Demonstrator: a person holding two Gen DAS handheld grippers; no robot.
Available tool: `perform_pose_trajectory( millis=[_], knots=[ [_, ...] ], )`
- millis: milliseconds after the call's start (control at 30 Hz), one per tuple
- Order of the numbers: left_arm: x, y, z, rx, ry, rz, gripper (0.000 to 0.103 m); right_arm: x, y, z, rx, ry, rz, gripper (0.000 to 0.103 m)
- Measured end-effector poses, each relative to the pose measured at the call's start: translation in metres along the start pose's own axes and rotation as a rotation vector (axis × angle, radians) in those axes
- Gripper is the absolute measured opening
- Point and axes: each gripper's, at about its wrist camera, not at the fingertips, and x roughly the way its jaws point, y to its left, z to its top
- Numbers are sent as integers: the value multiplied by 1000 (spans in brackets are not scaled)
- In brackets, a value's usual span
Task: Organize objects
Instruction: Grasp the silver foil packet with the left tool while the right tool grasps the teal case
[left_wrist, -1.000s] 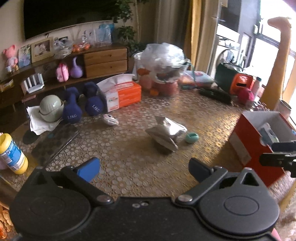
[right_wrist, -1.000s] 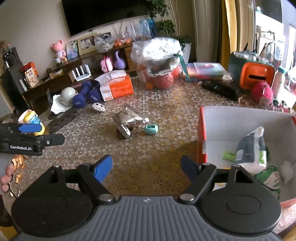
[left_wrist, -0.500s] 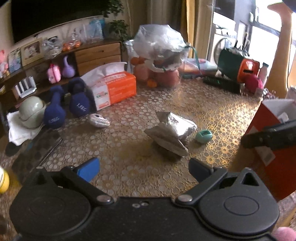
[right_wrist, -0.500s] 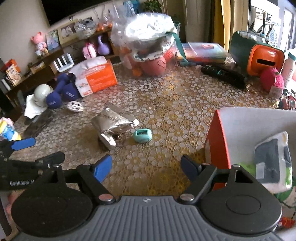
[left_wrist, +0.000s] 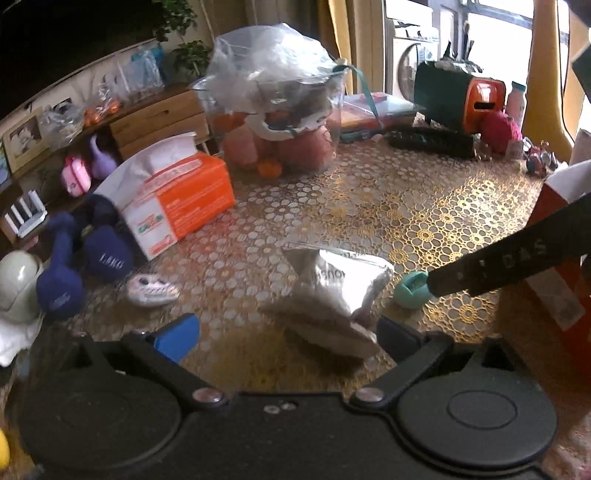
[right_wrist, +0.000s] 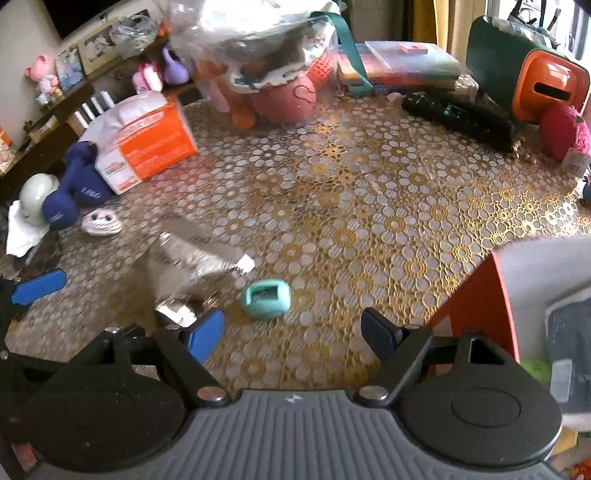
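Both grippers have moved closer to the foil bag (left_wrist: 334, 291) on the desk (right_wrist: 369, 206); left gripper (left_wrist: 284, 330) and right gripper (right_wrist: 291, 328) fingers spread apart, empty.

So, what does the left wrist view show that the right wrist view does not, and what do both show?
Only the left wrist view shows the washing machine by the window and the right gripper's finger from outside. Only the right wrist view shows the grey packet inside the red box and the pink plush figure on the shelf. Both show the silver pouch, the teal case, the tissue box and the dumbbells.
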Motion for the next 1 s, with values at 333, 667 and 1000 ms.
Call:
perform_pose_trajectory(
  millis=[333, 667, 1000],
  knots=[
    [29, -7, 3, 51, 14, 0, 100, 29, 5, 9, -7, 29, 6, 82],
    [37, -9, 3, 53, 9, -45, 79, 40, 16, 11, -24, 30, 24, 81],
    [36, -9, 1, 38, 5, -63, 73, 39, 23, 7, -56, 18, 19, 56]
  ],
)
